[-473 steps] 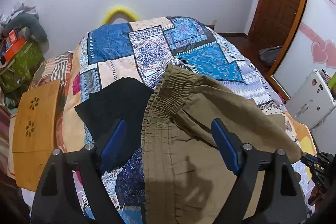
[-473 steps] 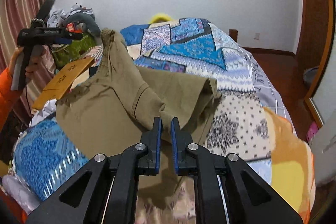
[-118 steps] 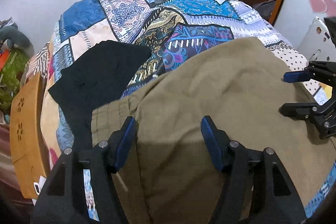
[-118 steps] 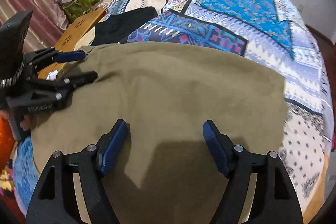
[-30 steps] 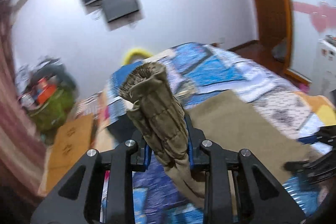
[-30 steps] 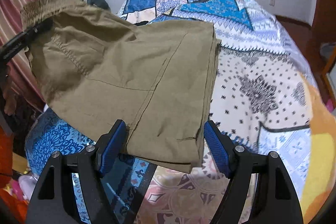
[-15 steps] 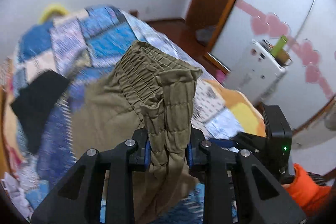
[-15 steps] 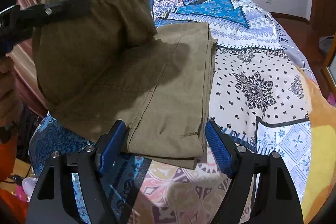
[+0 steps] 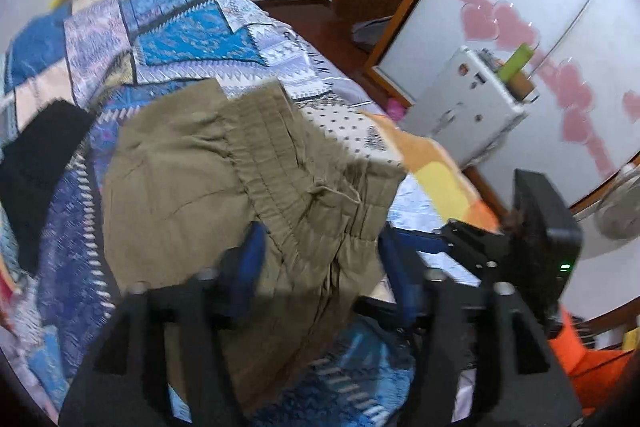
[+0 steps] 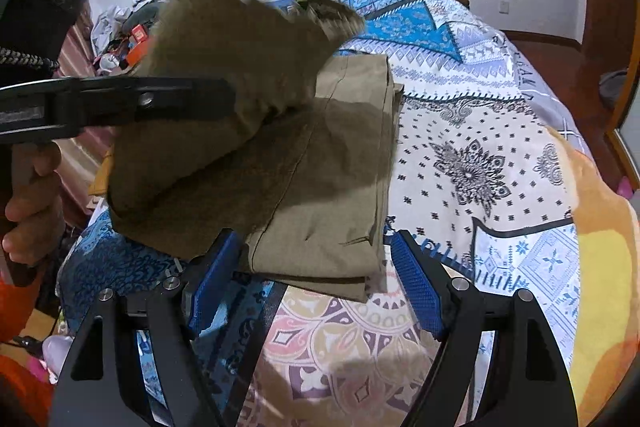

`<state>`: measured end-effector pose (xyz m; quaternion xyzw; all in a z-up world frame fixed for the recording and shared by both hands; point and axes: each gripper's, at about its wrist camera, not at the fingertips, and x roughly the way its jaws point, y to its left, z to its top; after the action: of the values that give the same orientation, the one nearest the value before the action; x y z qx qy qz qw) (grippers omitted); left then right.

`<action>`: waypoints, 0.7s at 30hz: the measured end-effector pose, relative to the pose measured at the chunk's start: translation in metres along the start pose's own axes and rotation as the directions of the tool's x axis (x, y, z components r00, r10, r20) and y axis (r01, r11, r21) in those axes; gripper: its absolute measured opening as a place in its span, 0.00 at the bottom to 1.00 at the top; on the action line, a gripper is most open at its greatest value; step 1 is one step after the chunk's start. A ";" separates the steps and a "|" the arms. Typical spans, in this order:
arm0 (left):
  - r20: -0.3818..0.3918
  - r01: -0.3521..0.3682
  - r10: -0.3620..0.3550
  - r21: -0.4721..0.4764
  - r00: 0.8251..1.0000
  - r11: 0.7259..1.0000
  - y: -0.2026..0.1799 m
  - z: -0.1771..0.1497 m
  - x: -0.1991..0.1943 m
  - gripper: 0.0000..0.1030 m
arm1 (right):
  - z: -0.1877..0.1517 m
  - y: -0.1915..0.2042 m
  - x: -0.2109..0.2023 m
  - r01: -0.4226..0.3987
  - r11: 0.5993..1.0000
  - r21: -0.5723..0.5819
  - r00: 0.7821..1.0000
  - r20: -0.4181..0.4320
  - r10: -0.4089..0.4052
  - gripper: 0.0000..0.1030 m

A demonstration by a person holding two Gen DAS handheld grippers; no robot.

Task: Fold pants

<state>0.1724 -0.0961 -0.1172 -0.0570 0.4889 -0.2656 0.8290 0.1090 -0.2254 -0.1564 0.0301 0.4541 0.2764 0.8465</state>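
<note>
Olive pants (image 9: 192,179) lie on the patchwork bedspread (image 9: 188,27), already folded lengthwise and now being doubled over: the gathered elastic waistband (image 9: 276,163) end is flopped across the lower layer, between and just ahead of the left gripper (image 9: 320,267). Its jaws have just been opening; the blue pads stand clear either side of the waistband, cloth between them but not pinched. From the right wrist view that top layer looks loose and partly airborne, blurred, so the fold is judged not settled yet; still left is laying it flat, squaring edges, smoothing. The right gripper (image 10: 312,275) hovers wide open at the near edge of the bottom layer, holding nothing, hem just ahead of its pads. Fabric: thin matte woven cotton-type, soft creases, visible seams, ribbed shirring at waist, drawstring hint. Bedspread is printed, smooth, blue and white with orange patches. Black garment (image 9: 36,155) lies flat, off to the left gripper's left side, apart from the pants.
</note>
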 end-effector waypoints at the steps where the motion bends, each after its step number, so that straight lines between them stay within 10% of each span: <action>1: 0.014 -0.008 0.008 -0.002 1.000 1.000 0.002 0.001 -0.004 0.60 | 0.000 -0.001 -0.002 0.003 1.000 0.003 1.000 0.003 -0.003 0.74; 7: 0.082 -0.166 0.167 -0.016 0.983 0.986 0.032 0.015 -0.022 0.62 | -0.003 -0.007 -0.007 0.017 0.999 0.027 1.000 0.004 -0.017 0.74; 12: 0.127 -0.341 0.341 -0.016 0.932 0.940 0.077 0.043 -0.020 0.72 | -0.004 -0.015 -0.003 0.015 0.998 0.064 1.000 0.000 -0.015 0.74; 21: -0.011 -0.422 0.422 -0.023 0.907 0.906 0.143 0.095 0.054 0.73 | -0.004 -0.024 0.004 0.017 0.995 0.096 1.000 -0.011 -0.016 0.74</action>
<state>0.3277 -0.0170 -0.1615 0.0403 0.4952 -0.0742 0.8647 0.1183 -0.2449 -0.1690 0.0655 0.4712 0.2477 0.8440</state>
